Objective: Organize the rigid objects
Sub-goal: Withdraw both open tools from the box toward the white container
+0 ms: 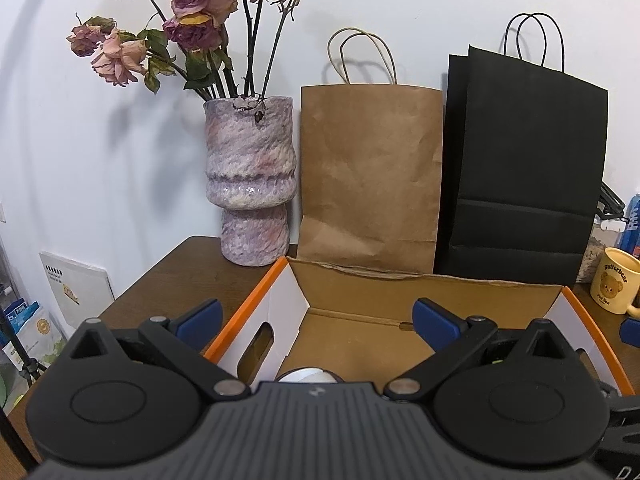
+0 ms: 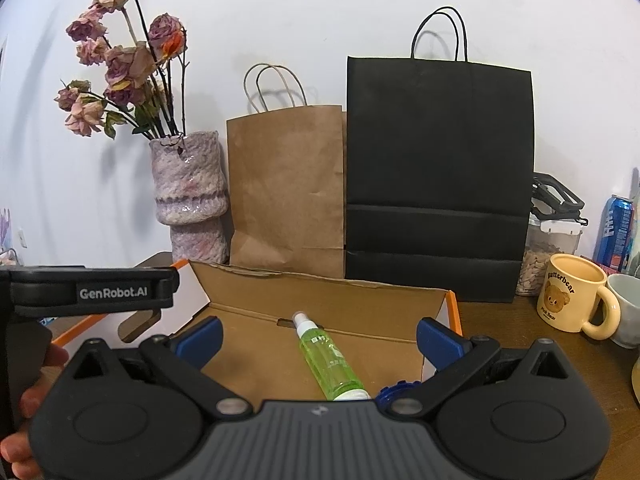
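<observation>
One green spray bottle [image 2: 330, 360] between the spread right claw [image 2: 320, 338] fingers.

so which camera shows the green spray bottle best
The right wrist view: the green spray bottle lies in plain sight on the floor of the cardboard box. In the left wrist view it does not show; the tool body hides that part.

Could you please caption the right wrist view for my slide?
Open right gripper above a green spray bottle lying in the cardboard box.
</observation>
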Demonstrator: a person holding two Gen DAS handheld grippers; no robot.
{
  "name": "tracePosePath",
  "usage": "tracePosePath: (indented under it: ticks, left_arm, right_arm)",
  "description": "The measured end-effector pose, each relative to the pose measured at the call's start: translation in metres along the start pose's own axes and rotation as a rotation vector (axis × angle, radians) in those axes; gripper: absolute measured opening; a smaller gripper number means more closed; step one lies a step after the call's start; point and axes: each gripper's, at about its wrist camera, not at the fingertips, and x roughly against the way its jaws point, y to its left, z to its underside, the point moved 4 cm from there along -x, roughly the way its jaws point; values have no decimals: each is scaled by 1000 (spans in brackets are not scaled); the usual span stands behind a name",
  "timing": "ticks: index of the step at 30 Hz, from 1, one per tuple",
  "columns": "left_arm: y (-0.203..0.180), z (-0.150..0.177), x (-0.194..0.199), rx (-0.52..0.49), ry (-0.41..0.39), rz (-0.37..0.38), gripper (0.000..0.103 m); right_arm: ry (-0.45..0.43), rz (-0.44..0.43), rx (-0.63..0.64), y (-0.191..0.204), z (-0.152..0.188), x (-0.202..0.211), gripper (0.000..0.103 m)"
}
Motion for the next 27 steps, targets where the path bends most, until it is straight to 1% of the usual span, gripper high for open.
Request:
tracePosePath:
  ticks: [11,27]
  left_arm:
    - [3,8,15,2,12,3,103]
    - [6,31,60,-19,33,18,103]
  right_arm:
    - [-3,4,14,0,6,18,103]
    - [2,4,20,-1,28,70,103]
